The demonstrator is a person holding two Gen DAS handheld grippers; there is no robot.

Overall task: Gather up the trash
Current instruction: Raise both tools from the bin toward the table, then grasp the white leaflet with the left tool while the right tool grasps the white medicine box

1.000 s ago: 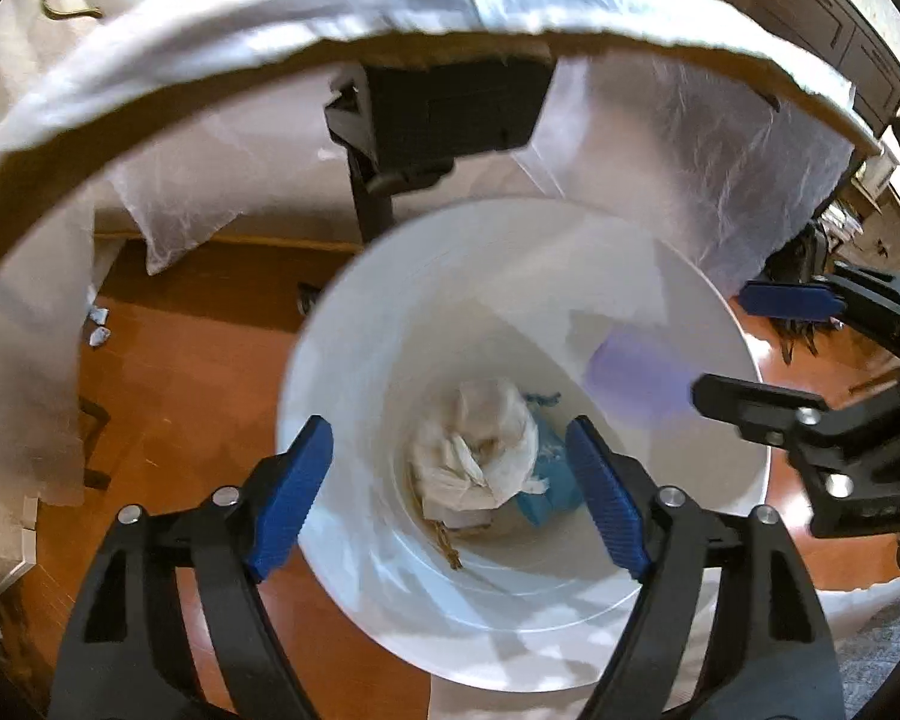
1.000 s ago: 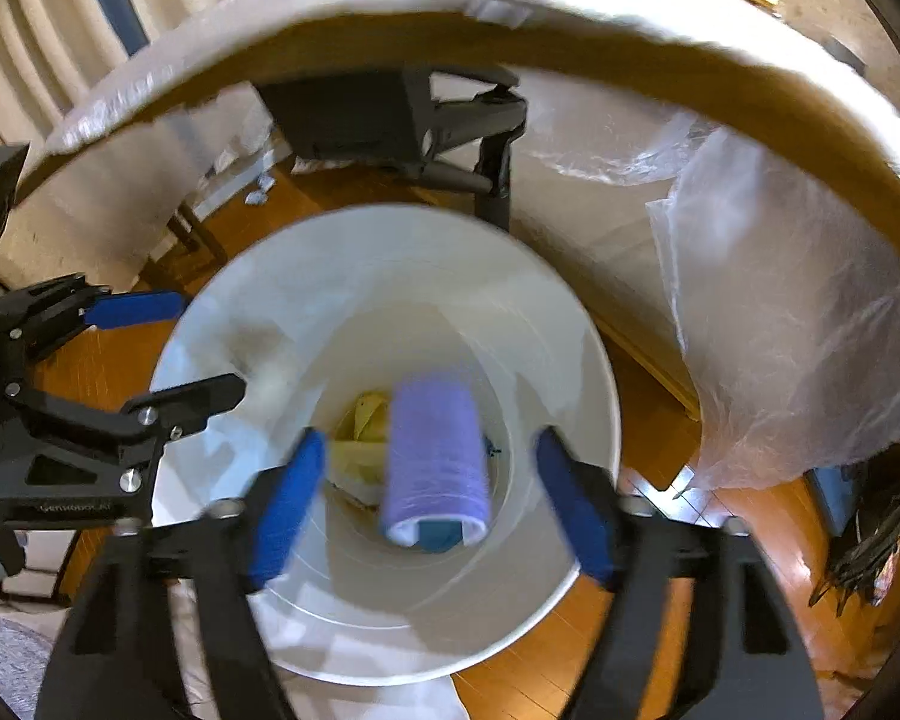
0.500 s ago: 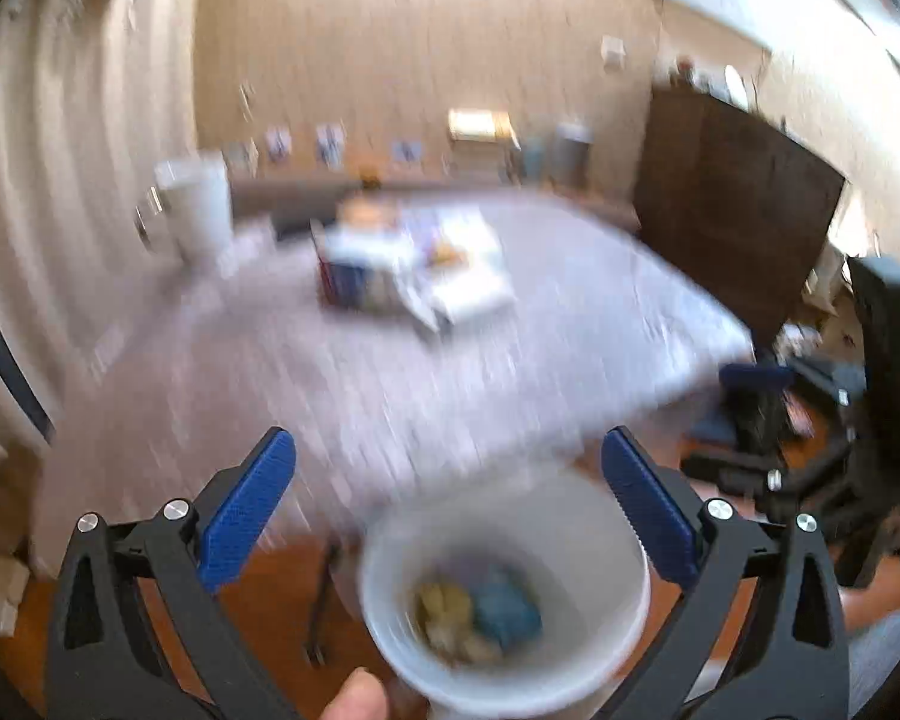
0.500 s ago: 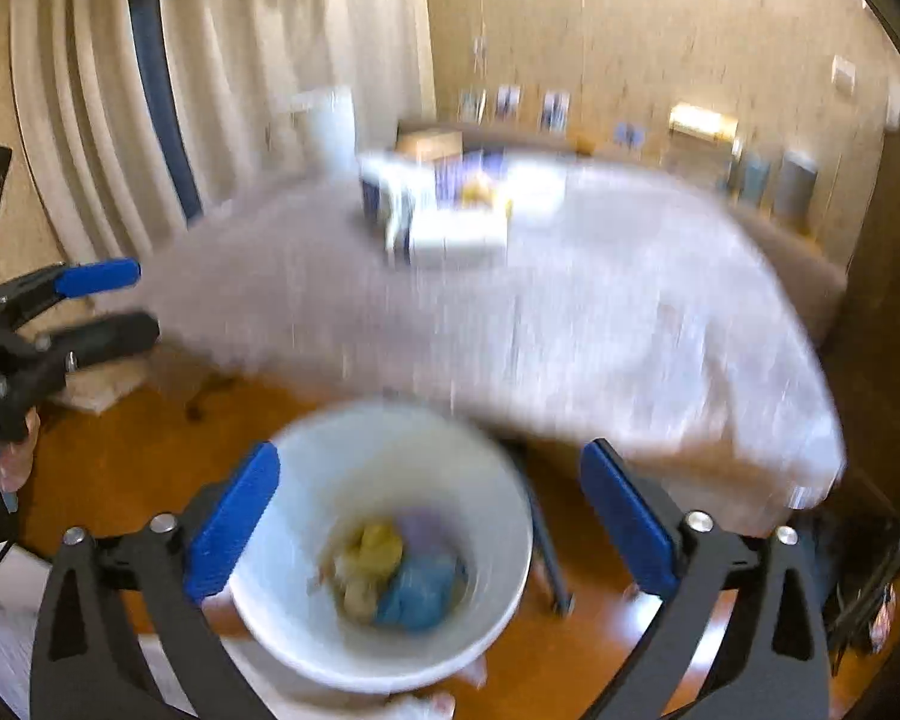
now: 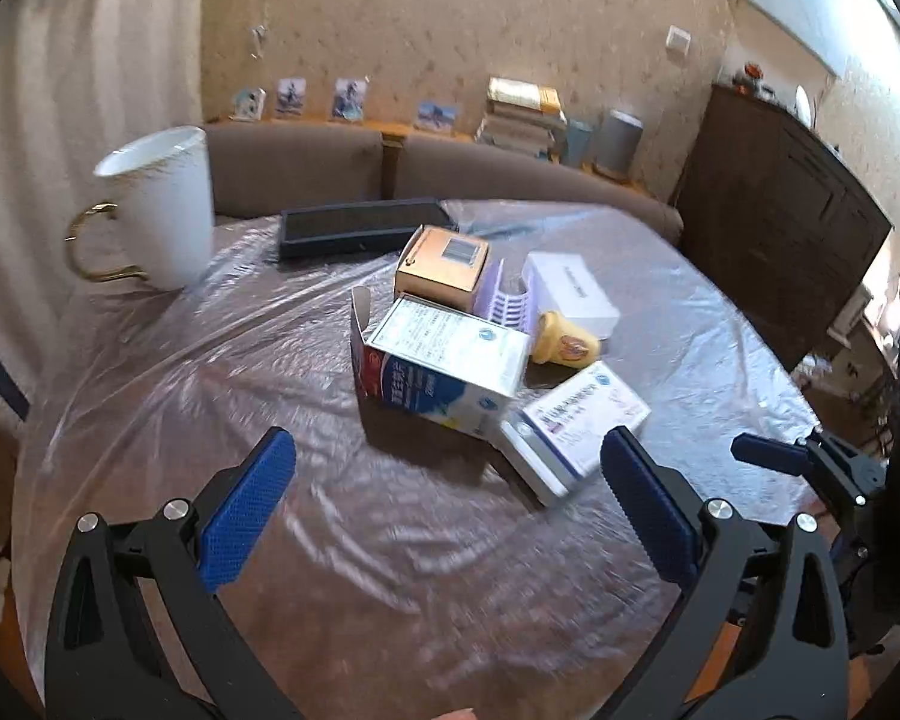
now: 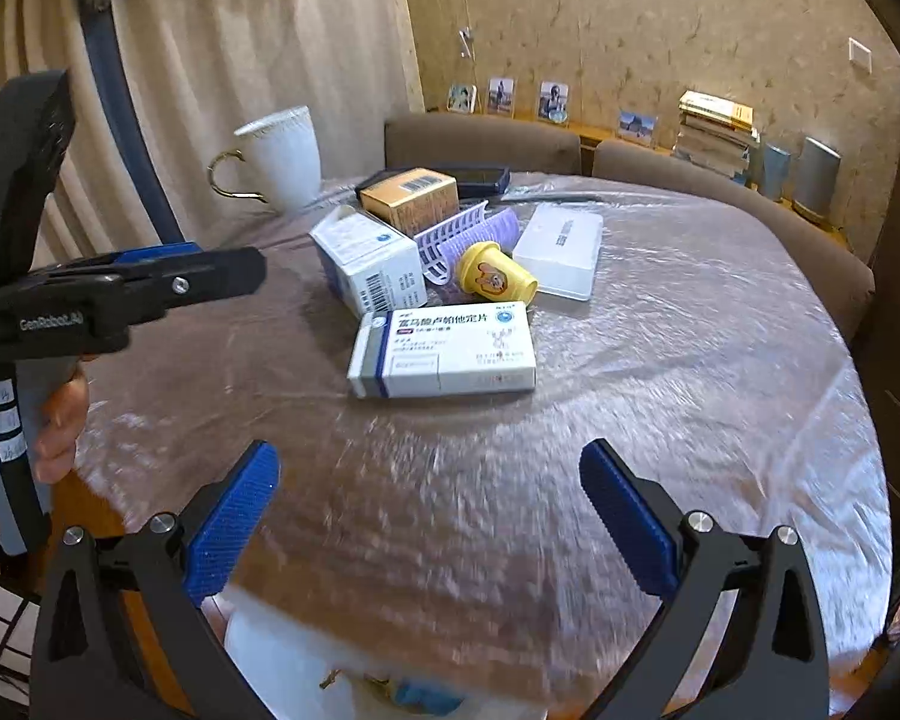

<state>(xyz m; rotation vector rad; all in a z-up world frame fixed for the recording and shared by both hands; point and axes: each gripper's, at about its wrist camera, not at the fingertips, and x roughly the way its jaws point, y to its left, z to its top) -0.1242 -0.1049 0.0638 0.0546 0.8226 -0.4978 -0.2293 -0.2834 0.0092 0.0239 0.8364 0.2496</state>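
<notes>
Your white bin (image 6: 282, 666) sits on the floor just under the near edge of the worktop (image 6: 660, 420), and only a slice of its inside shows: something blue and a bit of scrap, too cut off to name. Up on the worktop, the white mug (image 5: 162, 210) with the gold handle stands upright at the far left; what it holds, you can't see from here.

The trash is bunched in the middle of the worktop. Nearest you lies the flat white medicine box (image 6: 444, 348), long side running left to right in your right view. Just behind it, touching, the taller blue-and-white carton (image 5: 438, 372) lies with an end flap open toward the left. The yellow cup (image 6: 495, 276) lies on its side, mouth pointing away from the carton, with the purple hair roller (image 6: 480, 234) right behind it. An orange box (image 5: 444, 264) and a flat white case (image 5: 570, 294) sit at the back, a dark tray (image 5: 360, 228) beyond them.

Your left claw (image 5: 450, 516) is spread wide with nothing between its pads; your right claw (image 6: 432, 522) likewise, wide and empty. Both hang above the near worktop, short of the pile.

The worktop is round, under crinkled clear plastic. Brown chairs (image 5: 306, 162), a shelf of photos and stacked books (image 5: 522, 114), pale curtains on the left.
</notes>
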